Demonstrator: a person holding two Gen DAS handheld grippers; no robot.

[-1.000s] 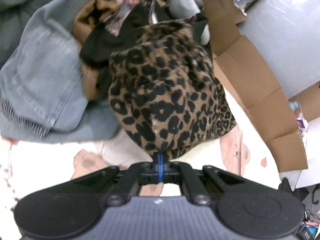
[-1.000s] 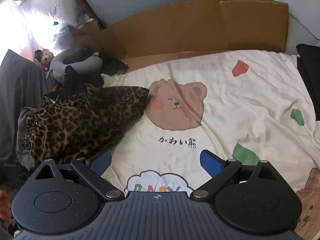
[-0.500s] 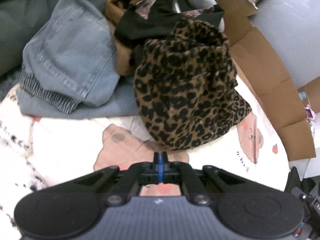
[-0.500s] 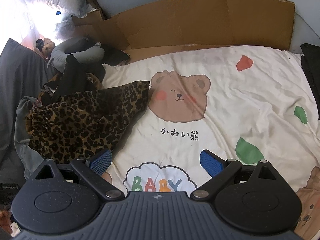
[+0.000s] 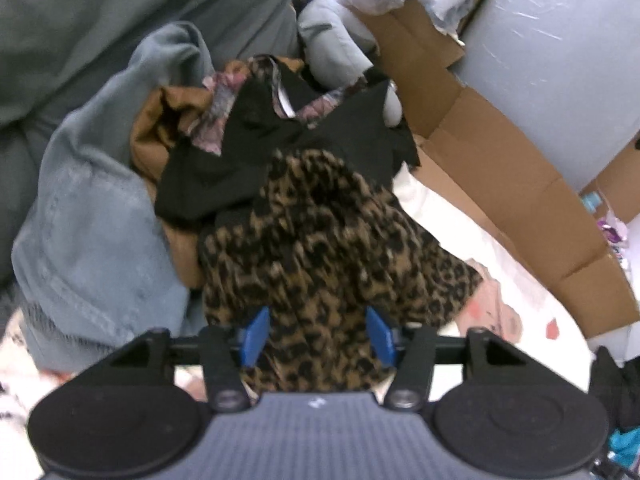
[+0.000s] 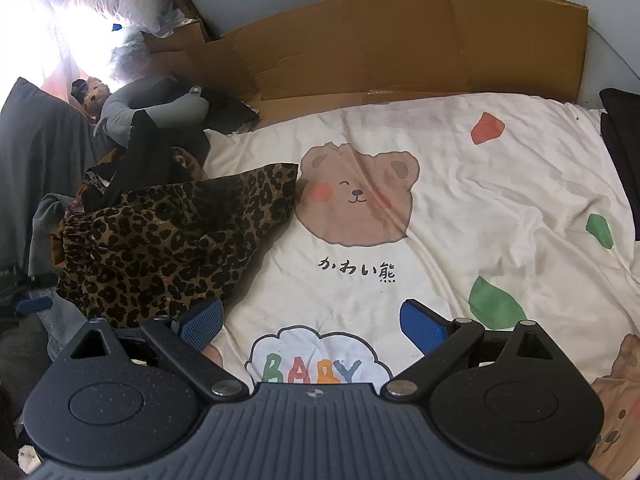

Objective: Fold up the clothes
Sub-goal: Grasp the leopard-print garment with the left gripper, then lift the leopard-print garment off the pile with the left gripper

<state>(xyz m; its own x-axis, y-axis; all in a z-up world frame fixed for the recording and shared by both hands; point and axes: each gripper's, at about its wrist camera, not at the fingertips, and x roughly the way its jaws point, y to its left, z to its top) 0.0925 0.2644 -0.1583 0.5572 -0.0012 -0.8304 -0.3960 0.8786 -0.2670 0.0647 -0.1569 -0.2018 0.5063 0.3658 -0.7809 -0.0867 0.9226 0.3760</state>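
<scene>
Bed (image 6: 500, 208): cream cover printed with a bear, flattened cardboard (image 6: 400, 44) along its far edge. Clothes heap at the bed's left side: pale denim jeans (image 5: 92, 248), black garment (image 5: 248, 152). Leopard-print garment (image 5: 320, 248) rests partly on the heap, partly on the cover. Left tongs (image 5: 318, 336): apart, cloth lying between the 2 pads, unclamped. Right tongs (image 6: 312, 326): apart, empty, over the cover.

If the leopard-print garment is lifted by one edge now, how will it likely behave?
The leopard-print garment looks floppy: it lies in soft folds over the cream bear-print bedsheet, so it would probably drape and sag. It seems thin and light. The open left gripper straddles its cloth, so a one-point pinch will likely bunch it.
</scene>
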